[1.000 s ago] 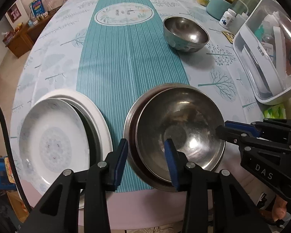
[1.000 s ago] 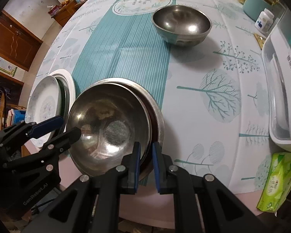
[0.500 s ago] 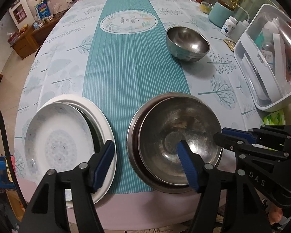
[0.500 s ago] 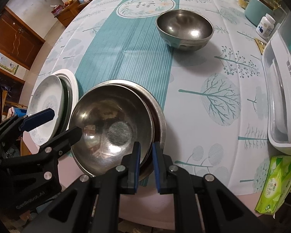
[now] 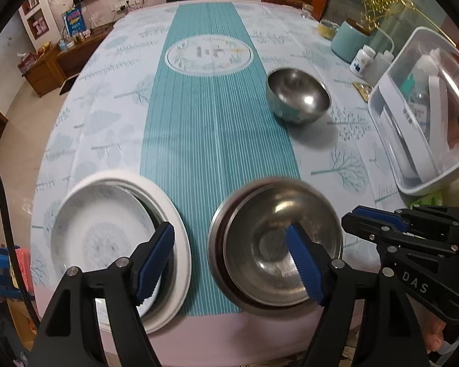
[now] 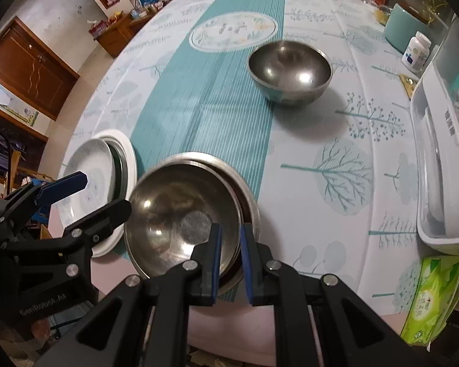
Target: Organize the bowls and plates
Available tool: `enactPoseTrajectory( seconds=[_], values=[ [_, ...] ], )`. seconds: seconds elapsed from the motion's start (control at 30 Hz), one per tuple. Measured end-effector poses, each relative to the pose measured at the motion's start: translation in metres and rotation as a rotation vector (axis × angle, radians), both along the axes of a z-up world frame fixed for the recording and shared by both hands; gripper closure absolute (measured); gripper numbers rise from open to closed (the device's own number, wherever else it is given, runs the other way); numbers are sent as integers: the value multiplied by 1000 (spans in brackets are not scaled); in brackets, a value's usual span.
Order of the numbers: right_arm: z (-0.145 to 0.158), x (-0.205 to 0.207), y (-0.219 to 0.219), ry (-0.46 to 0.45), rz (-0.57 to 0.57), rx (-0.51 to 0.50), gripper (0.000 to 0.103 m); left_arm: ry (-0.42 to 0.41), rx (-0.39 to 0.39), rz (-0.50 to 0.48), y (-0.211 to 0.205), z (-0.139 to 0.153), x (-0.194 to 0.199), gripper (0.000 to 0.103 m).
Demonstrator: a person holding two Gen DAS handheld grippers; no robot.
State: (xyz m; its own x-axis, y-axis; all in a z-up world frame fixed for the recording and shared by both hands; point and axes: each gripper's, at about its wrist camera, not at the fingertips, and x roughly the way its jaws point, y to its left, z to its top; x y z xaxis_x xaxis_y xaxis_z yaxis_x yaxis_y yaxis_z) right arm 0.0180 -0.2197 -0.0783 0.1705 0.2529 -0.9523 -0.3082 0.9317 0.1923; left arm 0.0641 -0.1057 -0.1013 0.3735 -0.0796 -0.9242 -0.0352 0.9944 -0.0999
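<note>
left tongs (image 5: 229, 260) just let go and are opening, nothing between them; steel bowl (image 5: 283, 247) now nested in the wider bowl (image 6: 248, 195) at the table (image 5: 199, 122) edge; right tongs (image 6: 231, 260) clenched on its rim; far bowl (image 6: 290, 72) probably next

You have a round table under a pale tree-print tablecloth (image 5: 113, 98) with a teal striped runner (image 5: 211, 128) down its middle. At the right edge sits a white plastic bin (image 5: 413, 140) with a clear lid. Just beyond it stand a white pill bottle (image 5: 361, 60) and a teal container (image 5: 350, 42). A green tissue pack (image 6: 434, 302) lies at the near right edge. Past the table, on your left, a wooden sideboard (image 5: 50, 64) stands against the wall.
</note>
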Motion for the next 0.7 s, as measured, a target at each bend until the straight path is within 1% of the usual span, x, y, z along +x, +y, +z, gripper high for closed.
enactPoseTrajectory(
  seconds=[0.13,0.2,0.23,0.27,0.4,0.5,0.7],
  values=[
    [13,8,-4,-29,-12,25,89,-45,3,7,5,18,14,23],
    [20,14,-7,-50,-21,31,81,-66,6,8,5,25,21,21],
    [25,17,-9,-66,-28,36,75,-75,5,7,5,29,26,21],
    [28,20,-10,-79,-33,39,73,-84,4,6,5,33,31,21],
    [44,36,-18,-122,-59,47,73,-114,1,-7,2,47,53,21],
    [55,52,-23,-156,-81,43,73,-142,8,-35,-3,58,74,21],
    [67,87,-38,-205,-155,29,73,-191,14,-83,-16,73,113,19]
  ],
)
